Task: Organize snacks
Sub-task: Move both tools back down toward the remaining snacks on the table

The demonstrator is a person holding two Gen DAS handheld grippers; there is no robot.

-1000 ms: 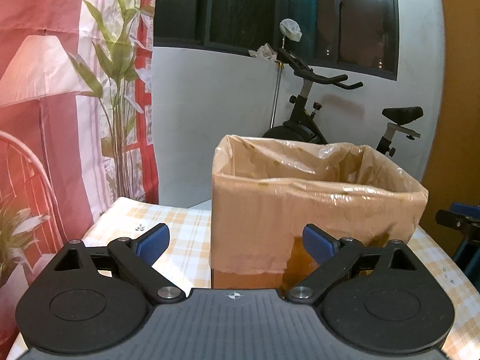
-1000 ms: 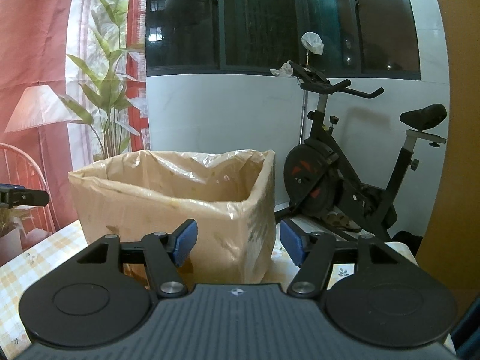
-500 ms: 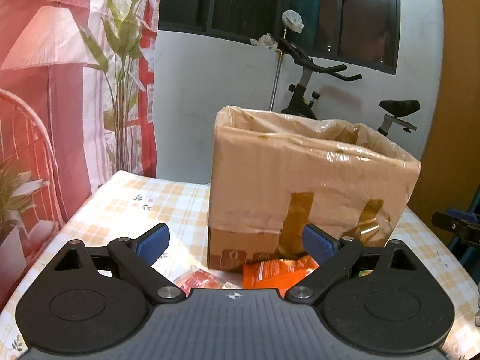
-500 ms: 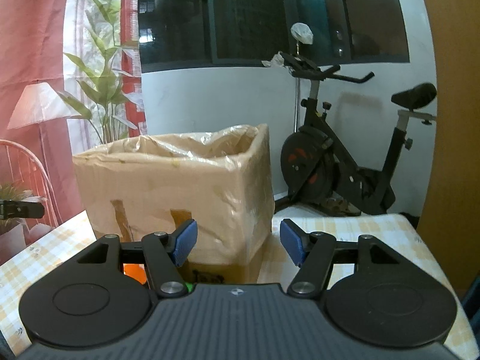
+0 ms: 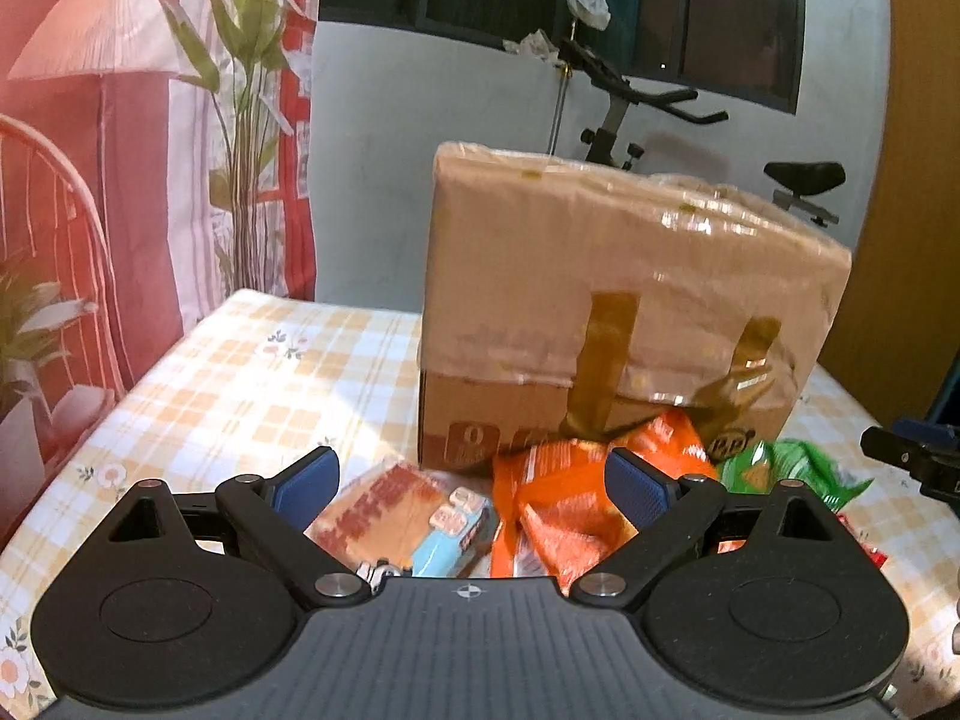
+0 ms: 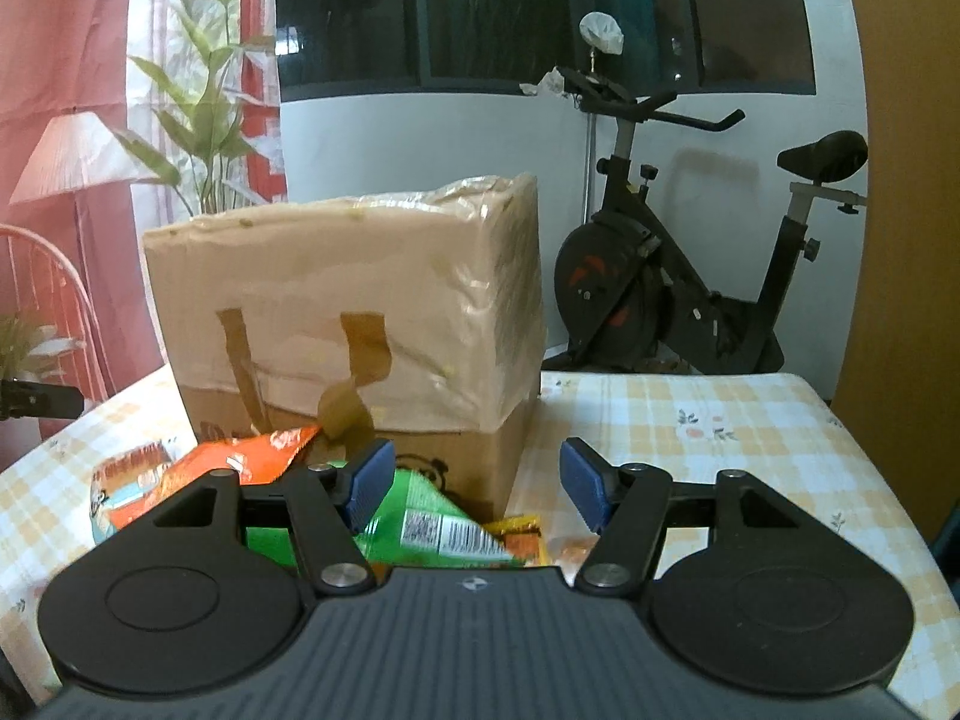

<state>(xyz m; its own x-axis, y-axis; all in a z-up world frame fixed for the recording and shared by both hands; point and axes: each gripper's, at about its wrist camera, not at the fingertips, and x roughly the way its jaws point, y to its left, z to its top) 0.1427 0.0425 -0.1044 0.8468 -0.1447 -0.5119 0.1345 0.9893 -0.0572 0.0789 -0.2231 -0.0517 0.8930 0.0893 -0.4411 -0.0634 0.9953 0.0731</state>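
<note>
A plastic-lined cardboard box (image 5: 624,312) stands on the checked tablecloth (image 5: 240,384); it also shows in the right wrist view (image 6: 360,312). Snack packets lie in front of it: an orange packet (image 5: 558,504), a red and blue packet (image 5: 408,516) and a green packet (image 5: 786,468). In the right wrist view the green packet (image 6: 432,522) and the orange packet (image 6: 240,462) lie below the fingers. My left gripper (image 5: 472,483) is open and empty above the packets. My right gripper (image 6: 474,483) is open and empty above the green packet.
An exercise bike (image 6: 678,276) stands behind the table. A red patterned curtain (image 5: 90,150) hangs at the left. The right gripper's tip (image 5: 912,456) shows at the right edge of the left wrist view. The tablecloth (image 6: 708,432) extends to the box's right.
Both grippers have dropped lower and tilted down. The snack packets in front of the box have come into view. Both stay open.
</note>
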